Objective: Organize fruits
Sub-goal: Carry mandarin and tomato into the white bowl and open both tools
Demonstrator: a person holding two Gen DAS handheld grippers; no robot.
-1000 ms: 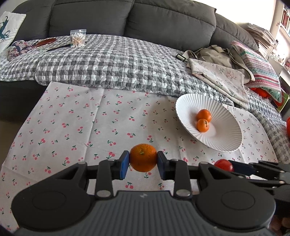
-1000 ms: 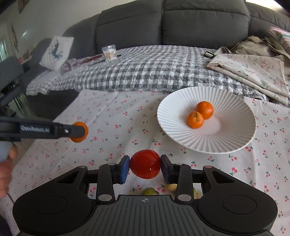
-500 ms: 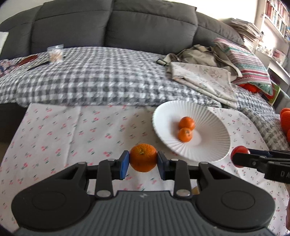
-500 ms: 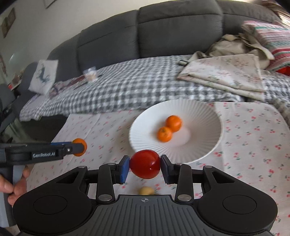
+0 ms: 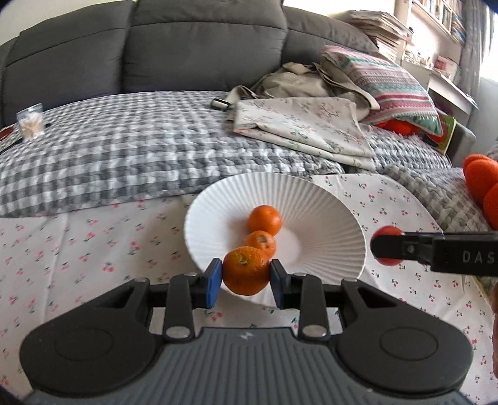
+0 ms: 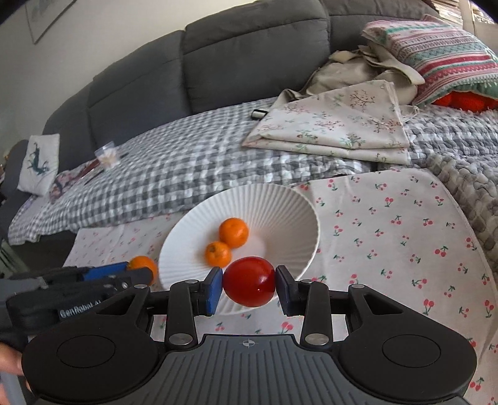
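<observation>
The left gripper (image 5: pixel 246 277), clamping a mandarin (image 5: pixel 246 270), hovers at the near rim of the white plate (image 5: pixel 326 202) lying just ahead; the right gripper (image 6: pixel 249 286), clamping a red fruit (image 6: pixel 249 281), hangs alongside.

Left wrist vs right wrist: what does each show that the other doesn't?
Left wrist only: stacked papers and shelves at upper right, orange balls at the right edge.

Right wrist only: the white cushion at left and a wall frame.

Both: the plate holding two oranges, the left gripper shut on an orange, the right gripper shut on a red fruit, the cherry cloth, and the sofa.
</observation>
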